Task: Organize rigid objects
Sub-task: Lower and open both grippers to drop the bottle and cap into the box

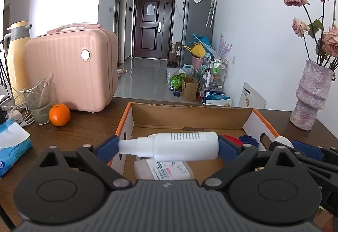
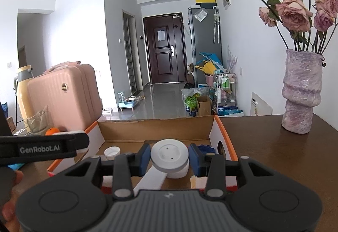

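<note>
My left gripper (image 1: 169,145) is shut on a white spray bottle (image 1: 179,145), held crosswise by its ends above an open cardboard box with orange edges (image 1: 190,113). A flat pack with a white label (image 1: 169,169) lies in the box under the bottle, and a red thing and a blue lid (image 1: 249,140) lie further right. My right gripper (image 2: 169,159) is shut on a round white plastic piece (image 2: 169,154) with a flat white arm, held over the same box (image 2: 156,128). A white cap (image 2: 112,152) lies on the box floor at the left.
On the brown table stand a pink case (image 1: 71,67), a yellow thermos (image 1: 17,58), a glass (image 1: 39,103), an orange (image 1: 59,115) and a tissue pack (image 1: 12,147) at left. A purple vase of dried roses (image 2: 302,92) stands at right. A person's hand (image 2: 8,194) holds the left gripper.
</note>
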A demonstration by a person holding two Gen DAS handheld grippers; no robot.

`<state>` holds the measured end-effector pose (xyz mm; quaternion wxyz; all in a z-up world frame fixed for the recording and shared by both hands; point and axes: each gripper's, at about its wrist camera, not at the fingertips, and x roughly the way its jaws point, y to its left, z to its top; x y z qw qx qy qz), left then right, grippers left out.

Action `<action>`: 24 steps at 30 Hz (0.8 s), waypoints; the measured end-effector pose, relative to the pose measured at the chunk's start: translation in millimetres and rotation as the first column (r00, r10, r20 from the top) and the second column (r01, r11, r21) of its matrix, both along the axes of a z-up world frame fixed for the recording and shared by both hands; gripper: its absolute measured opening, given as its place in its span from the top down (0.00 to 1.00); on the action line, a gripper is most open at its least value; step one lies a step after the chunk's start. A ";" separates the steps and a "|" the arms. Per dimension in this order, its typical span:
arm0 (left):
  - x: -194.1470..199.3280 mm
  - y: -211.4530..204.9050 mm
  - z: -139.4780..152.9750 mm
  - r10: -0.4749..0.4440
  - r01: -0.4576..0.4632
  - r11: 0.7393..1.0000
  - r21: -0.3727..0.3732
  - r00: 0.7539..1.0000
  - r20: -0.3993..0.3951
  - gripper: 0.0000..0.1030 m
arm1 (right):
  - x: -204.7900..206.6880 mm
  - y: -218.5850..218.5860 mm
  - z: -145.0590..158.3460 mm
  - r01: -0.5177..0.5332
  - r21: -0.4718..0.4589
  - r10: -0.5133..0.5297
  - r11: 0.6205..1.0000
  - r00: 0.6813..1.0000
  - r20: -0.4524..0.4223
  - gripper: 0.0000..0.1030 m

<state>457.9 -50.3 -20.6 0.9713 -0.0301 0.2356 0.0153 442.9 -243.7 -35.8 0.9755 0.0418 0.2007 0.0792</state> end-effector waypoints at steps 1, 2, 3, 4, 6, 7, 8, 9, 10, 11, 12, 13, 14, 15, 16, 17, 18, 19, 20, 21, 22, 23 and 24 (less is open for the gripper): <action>3.5 -0.2 -0.7 0.001 -0.001 1.000 0.001 1.000 -0.001 0.05 | 3.6 0.4 -0.4 0.000 -0.001 0.000 1.000 1.000 -0.001 0.62; 6.8 0.1 -1.1 0.002 -0.002 1.000 0.002 1.000 -0.001 0.05 | 6.6 0.6 -1.0 0.001 -0.002 -0.001 1.000 1.000 -0.003 0.62; 10.5 0.1 -1.6 0.003 -0.003 1.000 0.002 1.000 -0.002 0.05 | 10.3 0.5 -1.7 0.000 -0.003 0.000 1.000 1.000 -0.005 0.62; 13.9 0.2 -2.1 0.004 -0.004 1.000 0.002 1.000 -0.003 0.05 | 14.0 0.4 -2.7 0.001 -0.004 -0.001 1.000 1.000 -0.008 0.62; 20.8 0.0 -3.6 0.004 -0.004 1.000 0.003 1.000 -0.008 0.05 | 21.9 -0.5 -4.2 0.003 -0.006 -0.004 1.000 1.000 -0.012 0.62; 24.7 -0.1 -4.3 0.004 -0.004 1.000 0.004 1.000 -0.011 0.05 | 25.3 -0.7 -4.8 0.005 -0.007 -0.005 1.000 1.000 -0.014 0.62; 28.0 -0.2 -5.0 0.004 -0.004 1.000 0.004 1.000 -0.013 0.05 | 27.4 -0.3 -5.1 0.006 -0.008 -0.006 1.000 1.000 -0.015 0.62; 31.4 -0.3 -6.1 0.005 -0.005 1.000 0.006 1.000 -0.016 0.05 | 30.2 -0.8 -5.6 0.007 -0.009 -0.008 1.000 1.000 -0.015 0.62; 34.7 -0.2 -7.1 0.006 -0.006 1.000 0.008 1.000 -0.019 0.05 | 33.7 -1.2 -6.0 0.008 -0.009 -0.008 1.000 1.000 -0.016 0.62; 37.8 0.4 -7.9 0.006 -0.006 1.000 0.008 1.000 -0.021 0.05 | 38.2 -2.4 -6.2 0.009 -0.010 -0.009 1.000 1.000 -0.017 0.62; 40.4 0.4 -8.7 0.007 -0.007 1.000 0.009 1.000 -0.022 0.05 | 41.2 -2.4 -6.8 0.009 -0.010 -0.009 1.000 1.000 -0.019 0.62; 43.2 0.3 -9.5 0.007 -0.007 1.000 0.011 1.000 -0.023 0.05 | 43.5 -1.8 -6.6 0.010 -0.011 -0.010 1.000 1.000 -0.020 0.62; 45.6 0.8 -10.3 0.007 -0.007 1.000 0.012 1.000 -0.025 0.05 | 46.4 -1.4 -7.3 0.011 -0.012 -0.011 1.000 1.000 -0.023 0.62; 48.1 0.7 -11.0 0.008 -0.007 1.000 0.014 1.000 -0.026 0.05 | 49.4 -0.9 -8.0 0.012 -0.013 -0.012 1.000 1.000 -0.026 0.62; 50.4 0.2 -11.7 0.008 -0.008 1.000 0.016 1.000 -0.027 0.05 | 52.9 -0.8 -9.0 0.013 -0.016 -0.014 1.000 0.999 -0.030 0.62; 52.6 0.0 -12.4 0.009 -0.009 1.000 0.018 1.000 -0.029 0.05 | 55.9 -1.0 -9.9 0.015 -0.018 -0.015 1.000 0.999 -0.033 0.62; 54.9 -0.3 -13.3 0.010 -0.009 1.000 0.019 0.999 -0.032 0.05 | 58.5 -1.6 -10.4 0.015 -0.019 -0.015 1.000 0.999 -0.036 0.62; 57.4 -0.5 -14.4 0.009 -0.009 1.000 0.020 0.999 -0.035 0.05 | 61.2 -1.8 -11.2 0.016 -0.020 -0.016 1.000 0.999 -0.039 0.62; 59.2 -0.7 -15.3 0.010 -0.009 1.000 0.022 0.999 -0.039 0.05 | 63.7 -2.0 -11.9 0.016 -0.022 -0.017 1.000 0.999 -0.040 0.62; 61.2 -0.9 -16.2 0.010 -0.009 1.000 0.023 0.999 -0.041 0.05 | 65.6 -1.8 -12.4 0.017 -0.023 -0.018 1.000 0.999 -0.042 0.62; 63.0 -0.8 -16.6 0.010 -0.009 1.000 0.025 0.999 -0.042 0.05 | 67.8 -1.9 -12.7 0.018 -0.024 -0.019 1.000 0.999 -0.043 0.62; 64.5 -0.7 -16.8 0.011 -0.010 1.000 0.026 0.999 -0.043 0.05 | 69.9 -2.1 -13.2 0.019 -0.025 -0.020 1.000 0.999 -0.044 0.62; 66.0 -0.8 -17.5 0.011 -0.010 1.000 0.028 0.999 -0.045 0.05 | 71.7 -2.2 -13.6 0.020 -0.026 -0.021 0.999 0.999 -0.046 0.62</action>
